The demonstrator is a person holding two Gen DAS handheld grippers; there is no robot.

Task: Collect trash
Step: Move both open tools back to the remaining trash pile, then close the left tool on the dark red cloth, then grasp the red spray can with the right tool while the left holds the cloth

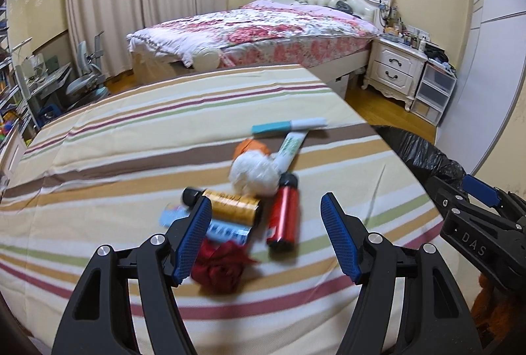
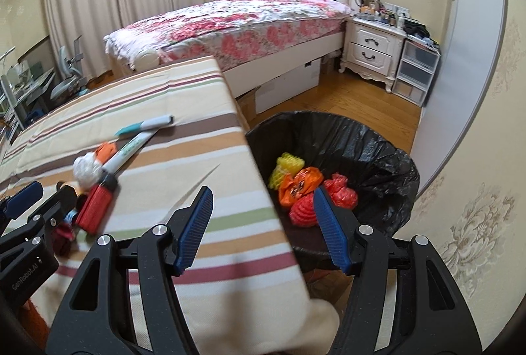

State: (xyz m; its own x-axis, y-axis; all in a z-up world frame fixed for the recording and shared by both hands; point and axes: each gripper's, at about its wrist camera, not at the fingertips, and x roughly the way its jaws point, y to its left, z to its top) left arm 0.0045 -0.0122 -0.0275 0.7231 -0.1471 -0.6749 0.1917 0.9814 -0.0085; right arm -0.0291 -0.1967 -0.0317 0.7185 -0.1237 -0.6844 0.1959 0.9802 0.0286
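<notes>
We've got both claws over the striped surface [image 1: 98, 157] right now. Our left claw [image 1: 266, 216] has its jaws apart with nothing between them, hanging right above the pile of trash: a gold can [image 1: 235, 205], a red can [image 1: 284, 213] with a black cap, a white crumpled wad [image 1: 253, 172], a dark red crumpled thing [image 1: 220, 269] and a blue-and-white wrapper [image 1: 227, 231] tucked under the gold can. A bit further back there's a white-green tube [image 1: 291, 147], an orange scrap [image 1: 251, 146] and a teal marker [image 1: 289, 125]. It's all a bit blurry, so no labels readable.

Our right claw [image 2: 263, 213] is also spread apart and empty, sitting over the surface's edge, next to the bin with the black bag [image 2: 378, 157]. Already in there: a yellow foam net [image 2: 286, 169], an orange wrapper [image 2: 300, 185], a red foam net [image 2: 304, 212] and a red crumpled bag [image 2: 342, 190].
</notes>
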